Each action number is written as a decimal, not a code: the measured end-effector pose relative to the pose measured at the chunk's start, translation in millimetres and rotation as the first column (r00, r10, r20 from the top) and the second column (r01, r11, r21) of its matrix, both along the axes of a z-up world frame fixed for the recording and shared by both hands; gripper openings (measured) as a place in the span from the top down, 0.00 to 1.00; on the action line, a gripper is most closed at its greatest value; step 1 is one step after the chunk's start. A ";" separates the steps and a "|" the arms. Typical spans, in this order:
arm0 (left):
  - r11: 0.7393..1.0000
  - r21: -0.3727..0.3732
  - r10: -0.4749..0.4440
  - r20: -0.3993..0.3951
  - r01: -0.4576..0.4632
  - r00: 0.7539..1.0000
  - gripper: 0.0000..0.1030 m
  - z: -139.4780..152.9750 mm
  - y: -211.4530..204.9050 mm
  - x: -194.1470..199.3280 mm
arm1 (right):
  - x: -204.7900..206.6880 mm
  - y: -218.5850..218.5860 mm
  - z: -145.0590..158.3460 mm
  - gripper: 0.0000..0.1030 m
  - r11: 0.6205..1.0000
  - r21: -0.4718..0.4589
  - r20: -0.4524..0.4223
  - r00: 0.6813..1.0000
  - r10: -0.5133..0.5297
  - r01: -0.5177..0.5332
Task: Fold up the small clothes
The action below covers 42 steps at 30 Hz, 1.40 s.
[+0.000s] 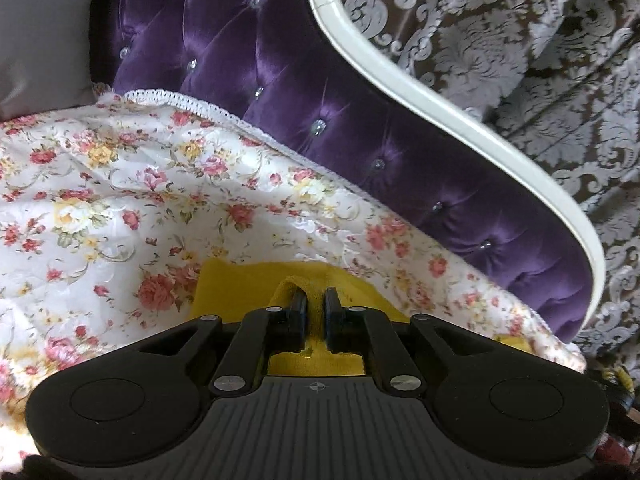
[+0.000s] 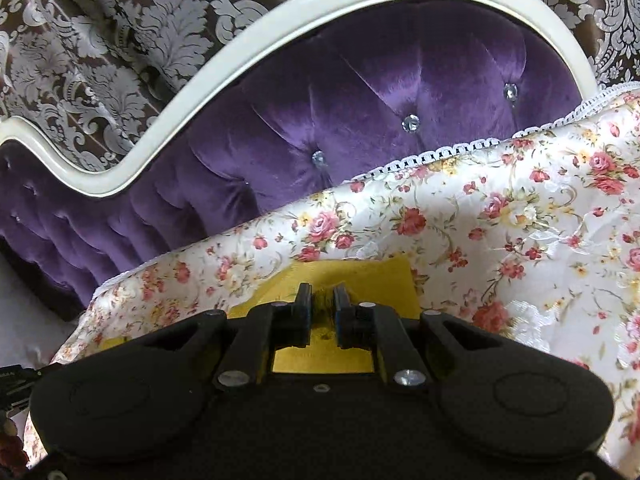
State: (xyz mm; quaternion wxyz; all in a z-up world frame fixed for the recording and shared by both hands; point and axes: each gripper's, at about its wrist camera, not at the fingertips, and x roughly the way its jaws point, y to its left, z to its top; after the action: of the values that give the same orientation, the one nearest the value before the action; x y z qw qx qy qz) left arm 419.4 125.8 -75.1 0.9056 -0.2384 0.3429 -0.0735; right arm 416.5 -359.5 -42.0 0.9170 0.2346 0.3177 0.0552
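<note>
Both hand-held grippers (image 1: 315,296) (image 2: 321,294) apparently pinching unlabelled yellow cloth (image 1: 236,284) (image 2: 360,276).

A home bedroom: a bed with a tufted purple headboard (image 2: 400,92) in a white frame (image 2: 224,56), a floral bedspread (image 1: 160,200) and damask curtains (image 1: 520,40).

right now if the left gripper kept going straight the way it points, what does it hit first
Past the yellow cloth pinched in the left gripper, the line runs low over the floral bedspread, so it likely meets that first, then the purple tufted headboard. Depth is unclear.
</note>
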 end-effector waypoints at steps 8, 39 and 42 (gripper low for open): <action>0.996 0.052 0.066 0.074 -0.070 0.995 0.53 19.2 11.0 -3.3 | -10.6 -15.3 19.5 0.38 0.997 -0.012 0.107 0.991 -0.077 0.079; 0.891 0.438 -0.114 -0.034 0.118 0.993 0.46 0.0 -31.9 35.8 | 10.4 75.7 8.0 0.39 0.875 -0.440 -0.021 0.976 0.216 -0.203; 0.897 0.439 -0.053 -0.012 0.053 0.999 0.46 8.2 -16.2 39.5 | 10.1 64.9 11.8 0.39 0.897 -0.410 -0.010 0.984 0.178 -0.166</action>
State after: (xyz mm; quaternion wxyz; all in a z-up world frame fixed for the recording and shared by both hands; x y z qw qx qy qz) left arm 458.9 109.6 -67.0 0.9338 -0.0189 0.3569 -0.0188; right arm 426.6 -294.6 -30.2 0.9415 0.0079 0.3292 0.0716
